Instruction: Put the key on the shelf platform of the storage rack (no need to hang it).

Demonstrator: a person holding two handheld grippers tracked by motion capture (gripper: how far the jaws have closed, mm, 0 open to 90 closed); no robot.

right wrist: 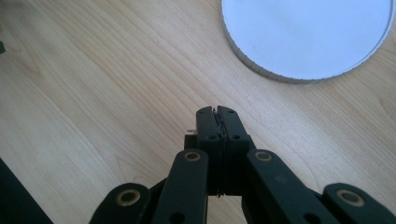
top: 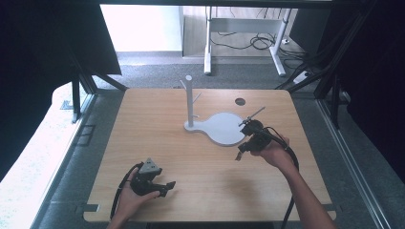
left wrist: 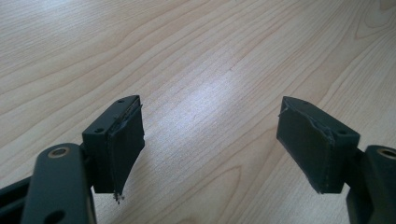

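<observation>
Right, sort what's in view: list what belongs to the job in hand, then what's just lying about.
In the job:
- right gripper, jaws shut on nothing
- left gripper, jaws open
- white stand, nearest the right gripper
- its upright post

Just about:
- round hole in the table
- desk legs and cables on the floor

One white stand [top: 217, 125]; two grippers
</observation>
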